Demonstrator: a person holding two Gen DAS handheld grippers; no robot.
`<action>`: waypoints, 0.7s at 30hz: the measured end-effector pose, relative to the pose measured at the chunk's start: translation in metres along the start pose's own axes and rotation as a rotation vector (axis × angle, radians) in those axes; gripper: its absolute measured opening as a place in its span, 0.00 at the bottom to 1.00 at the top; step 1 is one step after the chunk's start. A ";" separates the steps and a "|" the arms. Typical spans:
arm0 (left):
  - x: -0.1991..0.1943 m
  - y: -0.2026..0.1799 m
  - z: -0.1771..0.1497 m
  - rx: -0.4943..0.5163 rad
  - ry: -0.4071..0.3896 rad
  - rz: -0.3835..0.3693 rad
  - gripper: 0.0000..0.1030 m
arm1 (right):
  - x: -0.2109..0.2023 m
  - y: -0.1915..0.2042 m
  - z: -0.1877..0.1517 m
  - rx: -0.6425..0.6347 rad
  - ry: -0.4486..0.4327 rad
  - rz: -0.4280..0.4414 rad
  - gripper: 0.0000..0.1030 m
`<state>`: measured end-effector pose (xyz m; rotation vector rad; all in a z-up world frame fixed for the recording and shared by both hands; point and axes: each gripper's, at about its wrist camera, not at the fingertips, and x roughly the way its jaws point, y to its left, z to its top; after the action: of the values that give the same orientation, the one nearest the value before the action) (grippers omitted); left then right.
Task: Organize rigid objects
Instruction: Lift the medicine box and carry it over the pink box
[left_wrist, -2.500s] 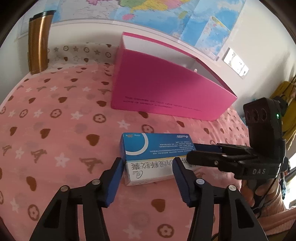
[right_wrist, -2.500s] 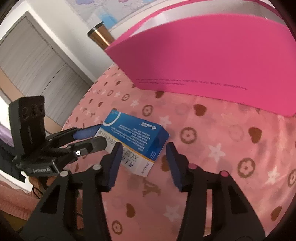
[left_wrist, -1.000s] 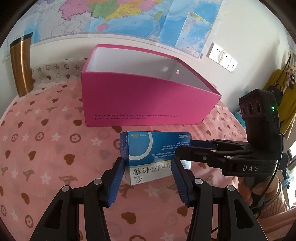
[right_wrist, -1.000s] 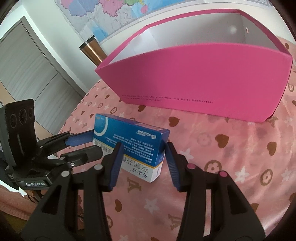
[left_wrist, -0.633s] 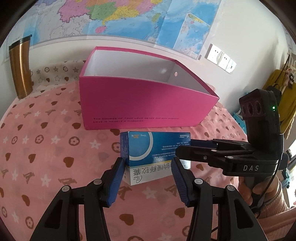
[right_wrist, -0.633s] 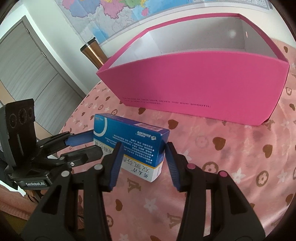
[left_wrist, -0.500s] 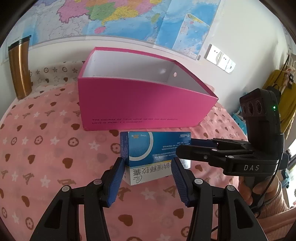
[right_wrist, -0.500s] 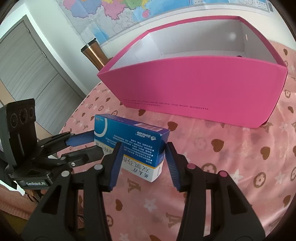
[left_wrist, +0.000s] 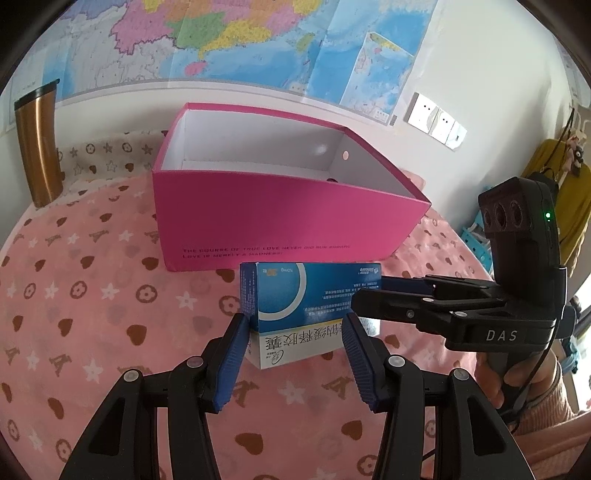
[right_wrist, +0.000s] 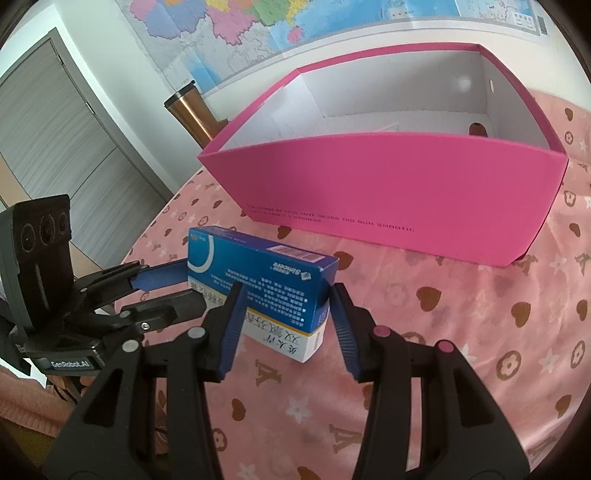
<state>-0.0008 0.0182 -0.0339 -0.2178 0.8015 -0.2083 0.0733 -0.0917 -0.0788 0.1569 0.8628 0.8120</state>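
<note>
Grip looks solid: both grippers are clamped on the blue medicine box (left_wrist: 295, 295), left gripper (left_wrist: 293, 334) pinching one end, right gripper (right_wrist: 284, 314) the other, each closed only as far as the box's width allows. It's held up off the pink blanket (left_wrist: 92, 295), just in front of the near wall of the open pink box (left_wrist: 280, 218), which sits toward the blanket's far edge. My guess for doing this well: lift both ends together so the carton stays level, clear that near rim, then lower inside before easing either side off. Uneven squeeze could crush cardboard.
</note>
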 end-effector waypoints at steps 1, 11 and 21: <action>0.000 0.000 0.001 0.001 -0.001 0.000 0.51 | -0.001 0.001 0.000 -0.003 -0.002 -0.001 0.48; -0.004 0.000 0.008 0.012 -0.021 0.000 0.51 | -0.010 0.003 0.006 -0.027 -0.027 -0.003 0.48; -0.010 -0.003 0.022 0.029 -0.054 0.008 0.51 | -0.018 0.008 0.013 -0.054 -0.055 -0.008 0.48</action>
<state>0.0081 0.0207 -0.0115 -0.1924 0.7451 -0.2057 0.0714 -0.0958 -0.0552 0.1276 0.7879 0.8196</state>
